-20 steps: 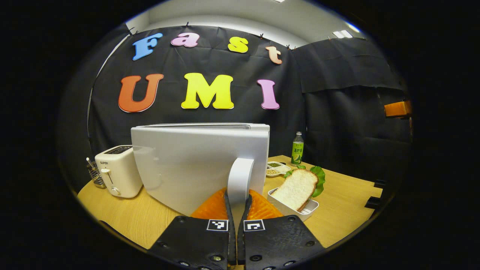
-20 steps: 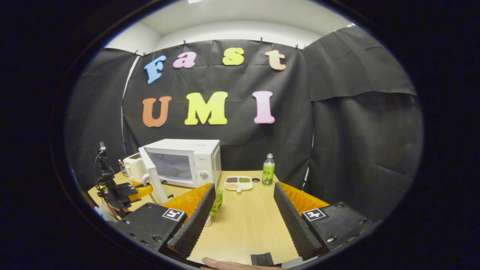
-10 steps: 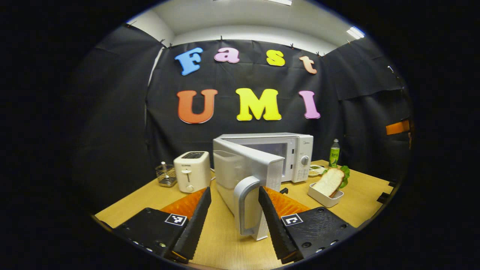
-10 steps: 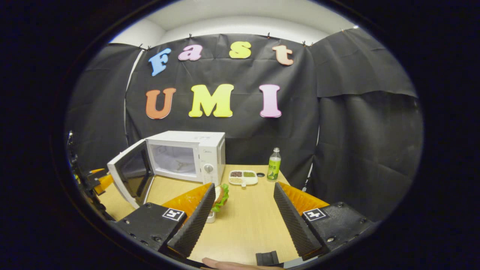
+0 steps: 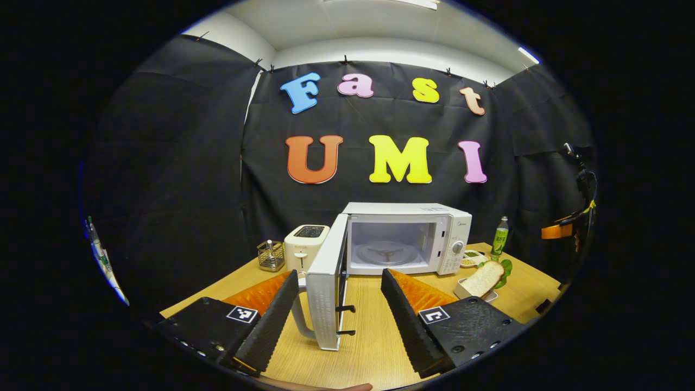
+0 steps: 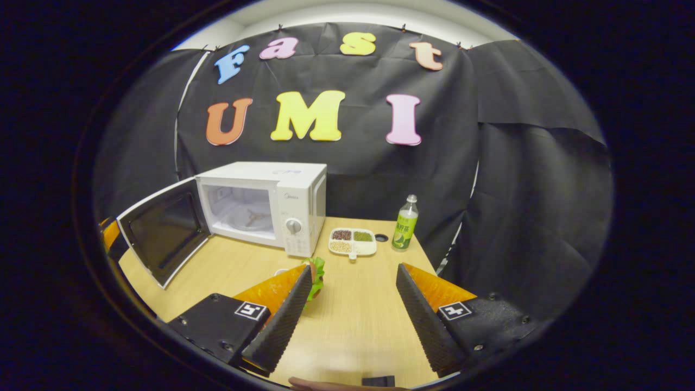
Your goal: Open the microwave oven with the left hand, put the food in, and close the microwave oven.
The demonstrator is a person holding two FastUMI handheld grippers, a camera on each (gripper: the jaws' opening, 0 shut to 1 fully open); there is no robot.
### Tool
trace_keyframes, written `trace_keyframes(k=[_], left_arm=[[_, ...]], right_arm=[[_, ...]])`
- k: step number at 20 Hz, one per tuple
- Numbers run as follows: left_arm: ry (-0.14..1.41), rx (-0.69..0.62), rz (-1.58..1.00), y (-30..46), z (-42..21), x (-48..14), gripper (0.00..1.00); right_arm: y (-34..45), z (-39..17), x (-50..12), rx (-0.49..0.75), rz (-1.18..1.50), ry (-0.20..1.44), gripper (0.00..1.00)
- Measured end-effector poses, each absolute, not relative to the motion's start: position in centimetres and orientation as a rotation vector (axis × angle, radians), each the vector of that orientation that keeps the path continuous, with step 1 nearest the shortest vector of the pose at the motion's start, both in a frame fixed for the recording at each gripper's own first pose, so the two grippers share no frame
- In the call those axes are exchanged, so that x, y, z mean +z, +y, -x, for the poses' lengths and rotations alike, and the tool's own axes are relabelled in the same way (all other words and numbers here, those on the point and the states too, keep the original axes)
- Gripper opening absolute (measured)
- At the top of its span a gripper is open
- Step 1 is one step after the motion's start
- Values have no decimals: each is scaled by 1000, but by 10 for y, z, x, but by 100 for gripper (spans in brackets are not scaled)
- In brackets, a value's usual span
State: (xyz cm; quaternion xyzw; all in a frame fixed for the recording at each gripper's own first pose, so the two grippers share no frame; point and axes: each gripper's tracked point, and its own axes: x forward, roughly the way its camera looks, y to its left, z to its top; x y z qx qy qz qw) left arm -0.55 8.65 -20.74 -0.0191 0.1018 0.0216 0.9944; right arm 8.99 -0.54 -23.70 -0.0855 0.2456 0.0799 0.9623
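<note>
Between left tongs (image 5: 336,312), open microwave door (image 5: 324,288).

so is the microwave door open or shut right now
Open. The microwave door is swung wide to the side, and the cavity with its bare turntable shows. The left tool stands open around the door's edge.

Very little here can be read. The microwave (image 6: 260,203) carries a small brand mark at the top of its control panel beside the open door, too small and blurred to make out, and the green bottle (image 6: 404,224) has a printed label whose characters cannot be told. Each gripper body bears a small black-and-white square code marker (image 5: 241,314), a pattern and not letters.
</note>
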Motion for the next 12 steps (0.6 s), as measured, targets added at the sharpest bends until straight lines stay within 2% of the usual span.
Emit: trace_keyframes(k=[6, 9, 12], left_arm=[[167, 82, 72, 76, -5, -175, 95], [151, 101, 67, 70, -11, -158, 95], [130, 111, 28, 61, -17, -142, 95]], right_arm=[[-5, -135, -267, 273, 215, 682, 100], [17, -146, -290, 403, 110, 826, 100], [27, -157, -318, 470, 7, 949, 100]])
